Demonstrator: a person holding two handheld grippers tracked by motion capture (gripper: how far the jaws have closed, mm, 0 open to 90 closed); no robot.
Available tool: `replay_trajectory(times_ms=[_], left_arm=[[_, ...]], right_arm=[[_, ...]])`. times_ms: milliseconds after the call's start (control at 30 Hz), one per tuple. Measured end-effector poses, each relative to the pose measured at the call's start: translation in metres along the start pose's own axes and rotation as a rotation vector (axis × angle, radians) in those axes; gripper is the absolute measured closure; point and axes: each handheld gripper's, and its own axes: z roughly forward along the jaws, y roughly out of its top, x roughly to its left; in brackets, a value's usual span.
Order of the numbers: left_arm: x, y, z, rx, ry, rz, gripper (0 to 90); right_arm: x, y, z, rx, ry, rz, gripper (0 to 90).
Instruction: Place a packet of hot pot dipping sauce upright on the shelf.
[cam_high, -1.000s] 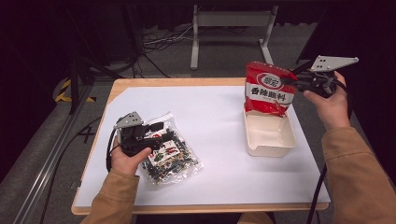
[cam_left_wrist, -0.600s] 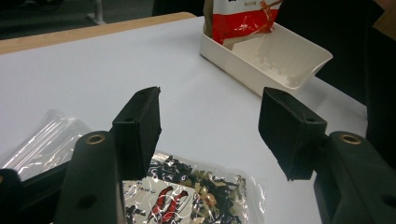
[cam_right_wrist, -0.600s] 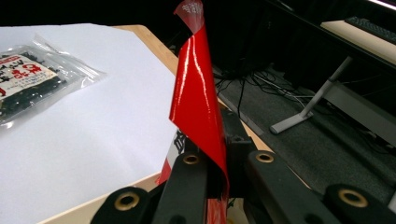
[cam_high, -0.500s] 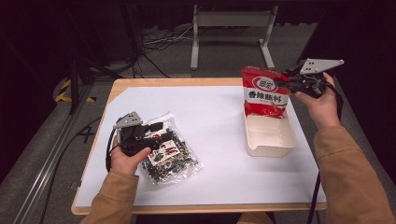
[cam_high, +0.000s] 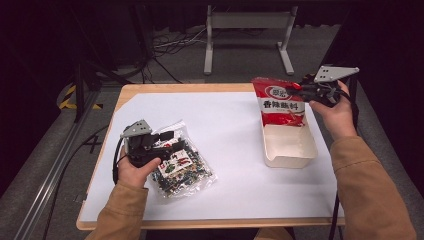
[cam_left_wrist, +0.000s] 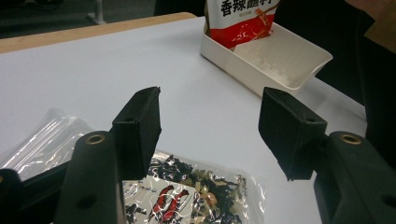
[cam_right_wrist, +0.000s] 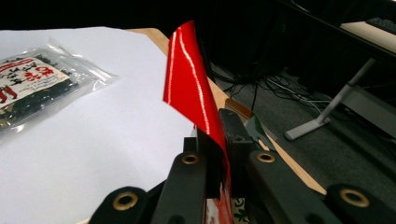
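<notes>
Since the earlier frame the right gripper (cam_high: 299, 88) had lowered one red packet (cam_high: 278, 102), clamped, into one white tray (cam_high: 292, 150). The left gripper (cam_high: 172, 136), jaws wide, hovered over one clear packet (cam_high: 184, 167).

red seasoning pouch (cam_high: 279, 102) lowered by the right gripper (cam_high: 301, 90), its bottom edge now down inside the white tray (cam_high: 295, 150), no longer hanging above it

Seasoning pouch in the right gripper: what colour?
Red with a white label band, clearest in the high view.
</notes>
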Motion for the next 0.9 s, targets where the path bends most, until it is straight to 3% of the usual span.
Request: replay_trajectory(times_ms=[367,567,700,900], left_arm=[[0.000,0.001,0.002,0.001,-0.008,0.002,39.6],[0.000,0.002,0.003,-0.001,-0.012,0.006,39.6],[0.000,0.002,0.004,0.000,-0.013,0.005,39.6],[0.000,0.002,0.004,0.005,-0.013,0.007,39.6]], right_arm=[[-0.005,-0.017,-0.003,0.022,-0.059,0.080,84.4],[-0.006,-0.026,-0.002,0.059,-0.095,0.121,82.4],[-0.007,-0.030,-0.004,0.048,-0.122,0.171,77.0],[-0.010,-0.033,-0.010,0.042,-0.156,0.196,71.7]])
